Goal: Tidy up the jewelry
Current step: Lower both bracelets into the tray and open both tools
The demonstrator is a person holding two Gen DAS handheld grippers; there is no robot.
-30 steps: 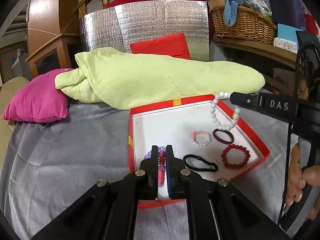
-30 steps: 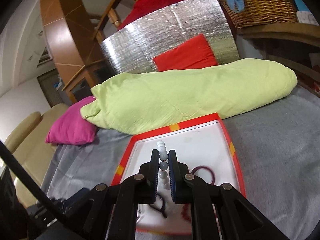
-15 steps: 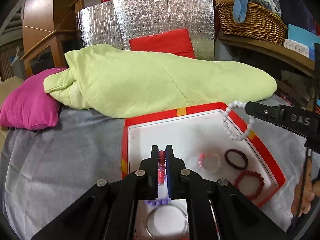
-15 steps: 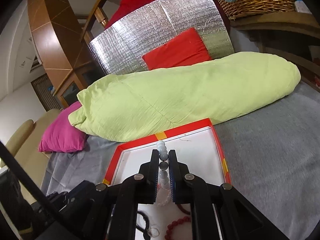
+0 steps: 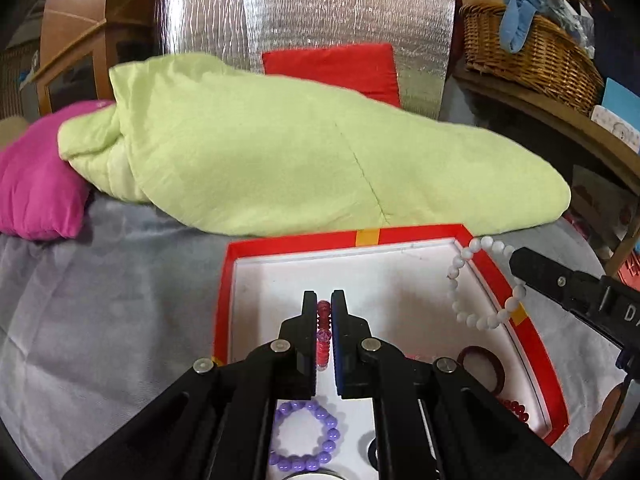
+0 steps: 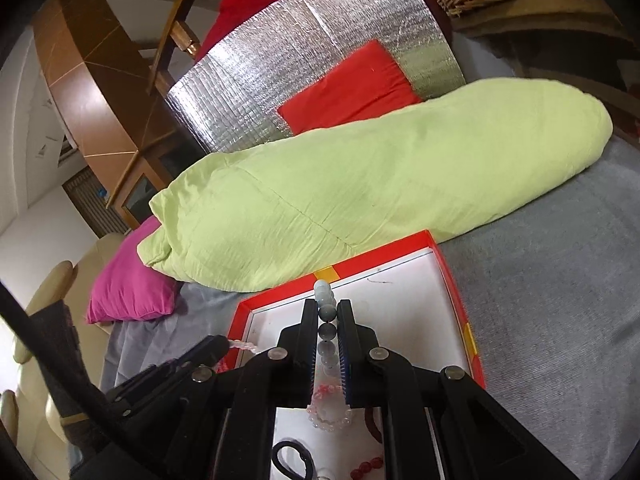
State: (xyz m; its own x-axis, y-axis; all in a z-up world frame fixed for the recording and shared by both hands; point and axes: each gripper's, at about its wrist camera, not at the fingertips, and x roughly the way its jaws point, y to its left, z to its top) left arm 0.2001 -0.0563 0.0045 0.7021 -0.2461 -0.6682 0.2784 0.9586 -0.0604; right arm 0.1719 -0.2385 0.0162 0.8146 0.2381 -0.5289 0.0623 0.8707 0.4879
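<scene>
On the left, the left gripper (image 5: 323, 304) is pinching a red beaded bracelet (image 5: 323, 334) between almost closed jaws, and it is holding it up over the left part of the red box (image 5: 400, 234). The bracelet is hanging edge-on between the pads, above the white floor of the box. Just under this gripper a purple bracelet (image 5: 306, 436) is lying flat in the box.

On the right, the right gripper (image 6: 328, 312) is gripping a white bead bracelet (image 5: 480, 284) in the same way, jaws nearly shut, and the loop is dangling beside the right wall of the box. A dark red ring (image 5: 480, 368) and a black loop (image 6: 294, 460) are resting on the floor below.

I judge that the step in hand is carrying two pieces to their places in the box. The next move is probably asking for lowering each bracelet onto a free white area, apart from the other pieces, and only then opening the jaws. Both grippers are pointing forward and tilting down toward the far wall of the box, side by side.
</scene>
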